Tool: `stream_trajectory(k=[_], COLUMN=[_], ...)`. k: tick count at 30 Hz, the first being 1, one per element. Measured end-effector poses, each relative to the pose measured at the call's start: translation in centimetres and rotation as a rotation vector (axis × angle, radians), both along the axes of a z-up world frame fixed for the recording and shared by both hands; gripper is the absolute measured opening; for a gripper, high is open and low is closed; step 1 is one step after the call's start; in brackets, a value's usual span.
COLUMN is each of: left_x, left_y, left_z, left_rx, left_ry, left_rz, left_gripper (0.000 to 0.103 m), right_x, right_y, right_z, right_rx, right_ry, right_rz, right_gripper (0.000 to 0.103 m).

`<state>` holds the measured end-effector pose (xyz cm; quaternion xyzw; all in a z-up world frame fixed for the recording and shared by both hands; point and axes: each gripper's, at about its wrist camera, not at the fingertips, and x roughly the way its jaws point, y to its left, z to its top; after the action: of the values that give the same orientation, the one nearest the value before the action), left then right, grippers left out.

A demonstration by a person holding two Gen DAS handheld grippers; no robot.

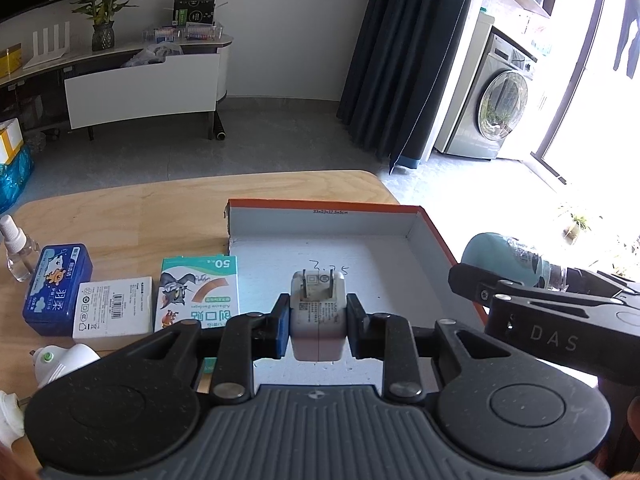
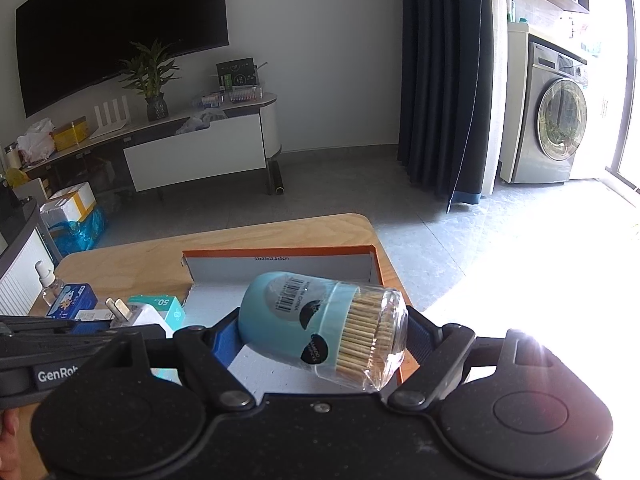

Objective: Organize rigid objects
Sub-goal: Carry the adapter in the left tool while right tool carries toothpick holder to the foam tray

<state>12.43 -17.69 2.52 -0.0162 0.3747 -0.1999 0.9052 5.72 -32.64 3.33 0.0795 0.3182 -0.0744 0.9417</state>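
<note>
Left hand-held gripper (image 1: 318,326) is closed on a white charger plug (image 1: 318,312), gripping it by its sides with the two metal prongs pointing away from the camera, above the floor of an open orange-rimmed box (image 1: 434,236). On the wooden surface (image 1: 160,204), starting at the far left, stand a small clear spray bottle (image 1: 14,250), then a blue tin (image 1: 58,288), a white flat box (image 1: 114,312) touching it, and a bandage box (image 1: 200,292) marked 50 that lies just beside the orange-rimmed box's left wall. A white plug-in device (image 1: 60,360) sits at the near left edge. Further right, the right hand-held gripper (image 2: 320,336) is clamped on a light blue toothpick holder (image 2: 296,320), which lies tilted on its side, its clear cap full of toothpicks pointing to the right. It hangs over the right part of the same box.
</note>
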Motion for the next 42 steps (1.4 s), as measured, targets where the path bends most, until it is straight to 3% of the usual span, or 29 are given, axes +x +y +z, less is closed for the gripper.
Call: stream_trajectory(k=[42], left_x=[4.3], left_y=[-4.5], left_z=[-2.8], left_rx=[0.046], left_ry=[0.055], left_rz=[-0.055], left_gripper=[0.028], right_x=[9.3], right_y=[-2.0], right_z=[-2.4], right_rx=[0.003], right_ry=[0.112], right_rz=[0.073], right_gripper=[0.096])
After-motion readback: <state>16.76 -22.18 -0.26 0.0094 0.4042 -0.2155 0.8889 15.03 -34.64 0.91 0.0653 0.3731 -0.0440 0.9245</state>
